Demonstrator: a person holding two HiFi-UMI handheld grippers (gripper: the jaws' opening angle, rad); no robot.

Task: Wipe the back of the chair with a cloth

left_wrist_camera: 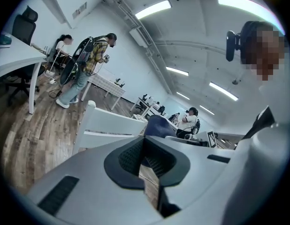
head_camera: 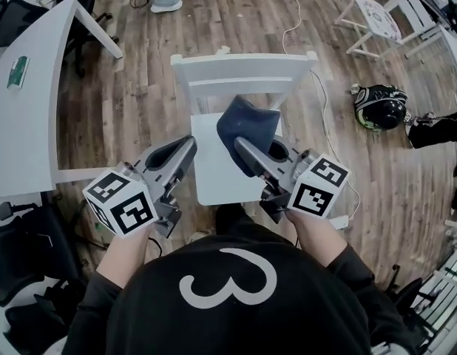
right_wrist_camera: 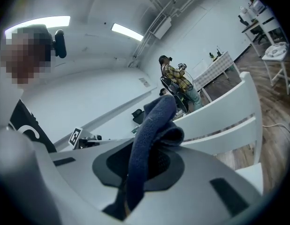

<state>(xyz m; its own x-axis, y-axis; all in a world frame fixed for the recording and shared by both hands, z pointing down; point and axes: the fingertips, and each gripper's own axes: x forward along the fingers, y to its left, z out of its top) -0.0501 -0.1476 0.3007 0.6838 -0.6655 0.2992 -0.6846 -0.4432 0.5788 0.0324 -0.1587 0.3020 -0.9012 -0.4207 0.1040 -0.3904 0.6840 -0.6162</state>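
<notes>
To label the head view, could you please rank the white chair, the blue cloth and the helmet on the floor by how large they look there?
1. white chair, clearly largest.
2. blue cloth, held in the right gripper.
3. helmet, slightly smaller; the cloth is nearer the camera, so this order is unsure.

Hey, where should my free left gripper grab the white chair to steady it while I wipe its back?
Probably the top rail of the chair back, near its left end, with the left gripper coming from above: it is a thin horizontal bar with an open slot below, and the cloth sits further right.
</notes>
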